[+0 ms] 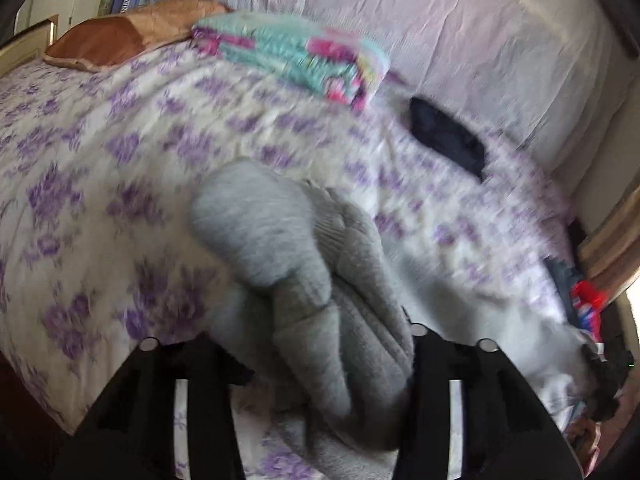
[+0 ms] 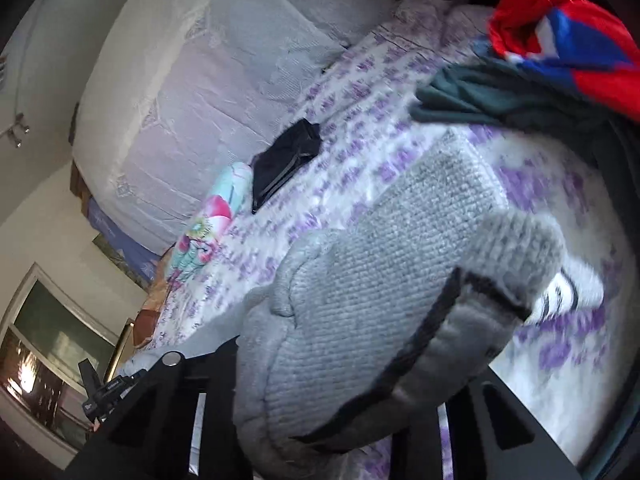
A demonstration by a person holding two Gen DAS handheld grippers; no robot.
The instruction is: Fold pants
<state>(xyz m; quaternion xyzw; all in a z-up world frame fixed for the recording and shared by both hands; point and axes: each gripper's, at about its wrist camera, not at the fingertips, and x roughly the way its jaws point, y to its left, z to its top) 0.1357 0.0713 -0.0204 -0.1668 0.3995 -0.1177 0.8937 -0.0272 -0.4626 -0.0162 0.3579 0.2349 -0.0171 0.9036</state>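
Note:
Grey knit pants point(image 1: 304, 264) hang bunched between the black fingers of my left gripper point(image 1: 320, 364), which is shut on the fabric above the bed. In the right wrist view the same grey pants point(image 2: 360, 300), with a dark seam along one edge, fill the space between the fingers of my right gripper point(image 2: 340, 392), which is shut on them. The pants are lifted off the floral bedspread point(image 1: 100, 184). Both views are blurred by motion.
A folded teal and pink garment point(image 1: 296, 56) and a folded dark garment point(image 1: 448, 136) lie on the far side of the bed. An orange pillow point(image 1: 120, 36) lies at the head. A pile of red, blue and dark green clothes point(image 2: 540, 60) sits at the bed's edge.

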